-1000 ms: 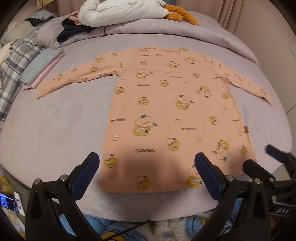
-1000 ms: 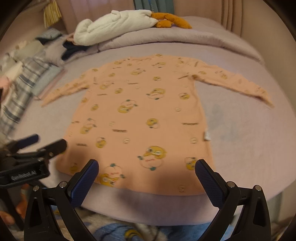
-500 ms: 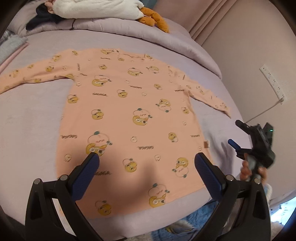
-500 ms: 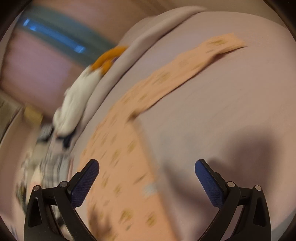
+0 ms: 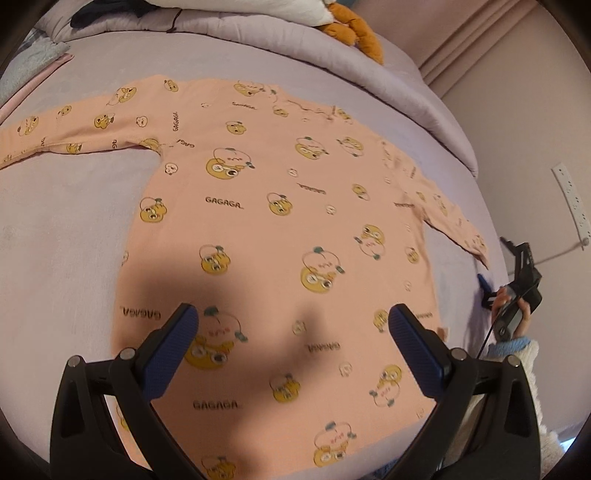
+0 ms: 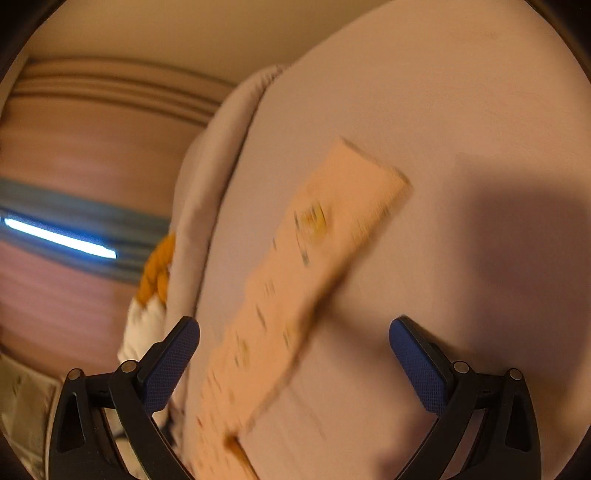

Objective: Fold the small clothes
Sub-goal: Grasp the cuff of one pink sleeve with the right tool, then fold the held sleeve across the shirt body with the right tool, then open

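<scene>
A peach long-sleeved top (image 5: 273,236) with yellow cartoon prints lies flat on the lilac bed, sleeves spread out. My left gripper (image 5: 291,332) is open and empty, hovering over the top's lower part. My right gripper (image 6: 293,347) is open and empty, close above the right sleeve (image 6: 295,280), which runs between its fingers; this view is blurred. The right gripper also shows in the left wrist view (image 5: 513,291), just off the sleeve's cuff (image 5: 476,247) at the bed's right edge.
A rolled lilac duvet (image 5: 295,40) with a white and orange plush toy (image 5: 354,33) lies along the bed's far side. Folded clothes (image 5: 26,70) sit at the far left. A wall with a power strip (image 5: 572,199) stands to the right.
My left gripper moved forward and lower over the top. My right gripper swung right and down to the right sleeve's cuff end, tilting sharply.
</scene>
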`<move>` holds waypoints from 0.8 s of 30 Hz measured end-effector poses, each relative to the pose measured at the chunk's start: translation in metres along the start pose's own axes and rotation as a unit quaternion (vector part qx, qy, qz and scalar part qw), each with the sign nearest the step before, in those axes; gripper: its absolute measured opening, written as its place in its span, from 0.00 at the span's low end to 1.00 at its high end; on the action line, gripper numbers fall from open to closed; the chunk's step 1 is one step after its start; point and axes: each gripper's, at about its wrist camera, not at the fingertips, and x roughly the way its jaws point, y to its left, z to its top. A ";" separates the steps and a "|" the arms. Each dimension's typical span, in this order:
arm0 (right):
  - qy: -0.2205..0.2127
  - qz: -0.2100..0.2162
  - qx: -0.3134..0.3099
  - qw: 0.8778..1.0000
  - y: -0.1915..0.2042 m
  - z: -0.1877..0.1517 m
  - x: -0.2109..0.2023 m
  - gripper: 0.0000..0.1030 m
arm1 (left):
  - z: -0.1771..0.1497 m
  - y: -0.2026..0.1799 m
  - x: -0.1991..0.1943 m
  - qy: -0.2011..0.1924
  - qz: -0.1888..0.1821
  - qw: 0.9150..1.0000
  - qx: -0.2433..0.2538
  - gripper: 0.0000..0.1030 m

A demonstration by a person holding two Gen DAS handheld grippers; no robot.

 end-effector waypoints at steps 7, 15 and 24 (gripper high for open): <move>-0.033 -0.026 -0.027 0.999 0.015 0.024 0.028 0.61 | 0.014 0.011 0.014 0.004 0.016 1.000 -0.021 1.00; -0.025 -0.059 -0.074 0.995 0.033 0.010 0.023 0.05 | 0.016 0.026 0.011 0.002 0.024 0.999 -0.031 1.00; 0.028 0.017 -0.343 0.939 0.215 -0.093 -0.017 0.05 | 0.006 0.049 -0.019 -0.025 0.017 0.998 -0.047 1.00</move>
